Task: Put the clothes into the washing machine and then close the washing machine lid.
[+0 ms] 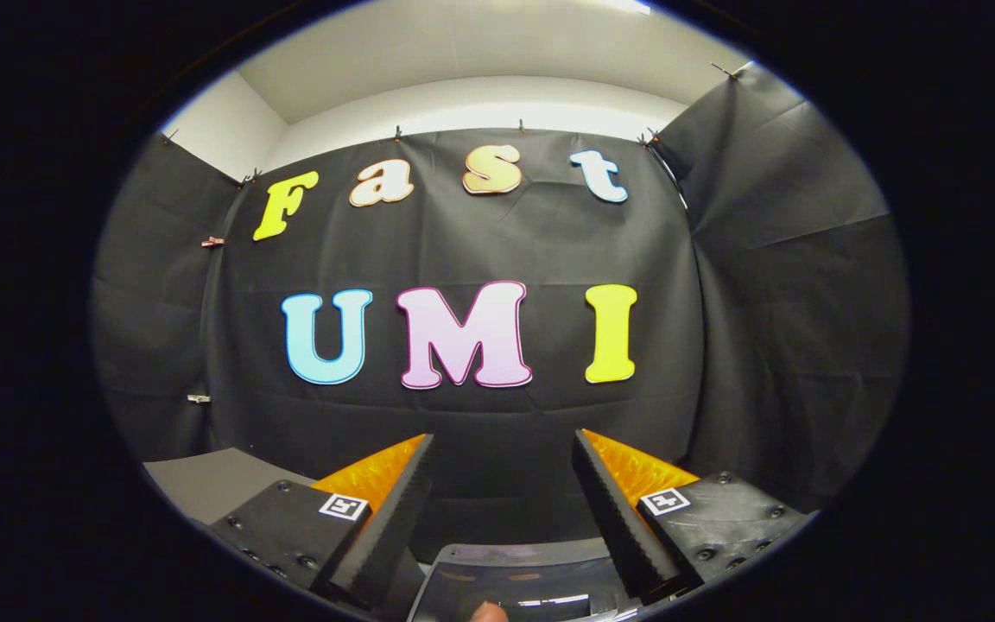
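Two-finger gripper (504, 445) sits lower centre of the frame, fingers spread wide, nothing between them, aimed at the black cloth booth wall (480, 233). Low between the fingers, at the bottom centre, lies a glossy grey lidded panel (519, 574), likely the washing machine top. Grey tabletop (204, 488) shows lower left; white room wall (480, 104) and ceiling up top.

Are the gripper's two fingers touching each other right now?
Apart. The gripper view shows the gripper open, the booth's black cloth wall plainly visible in the gap between its fingers, which hold nothing.
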### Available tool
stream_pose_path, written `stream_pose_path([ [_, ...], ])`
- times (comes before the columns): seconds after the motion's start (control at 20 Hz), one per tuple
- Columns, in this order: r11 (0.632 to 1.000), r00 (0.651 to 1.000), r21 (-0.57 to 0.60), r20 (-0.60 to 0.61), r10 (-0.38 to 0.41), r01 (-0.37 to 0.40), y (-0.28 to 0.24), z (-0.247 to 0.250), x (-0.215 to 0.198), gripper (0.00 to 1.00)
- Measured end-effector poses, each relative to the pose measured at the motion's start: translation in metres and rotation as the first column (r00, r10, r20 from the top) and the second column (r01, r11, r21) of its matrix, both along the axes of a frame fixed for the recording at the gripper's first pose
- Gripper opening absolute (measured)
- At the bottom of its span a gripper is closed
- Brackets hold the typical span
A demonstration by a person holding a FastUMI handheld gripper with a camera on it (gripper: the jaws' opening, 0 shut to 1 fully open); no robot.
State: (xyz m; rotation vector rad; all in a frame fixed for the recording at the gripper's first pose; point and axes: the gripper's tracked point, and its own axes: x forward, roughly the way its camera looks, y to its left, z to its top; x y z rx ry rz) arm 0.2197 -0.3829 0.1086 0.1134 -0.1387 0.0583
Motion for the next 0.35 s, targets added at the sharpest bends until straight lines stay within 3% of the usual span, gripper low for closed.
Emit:
stream_pose_path([
  [0.35,1.0,1.0,-0.005,0.0,-0.007,0.007,-0.0005,0.0032,-0.0004,0.99],
])
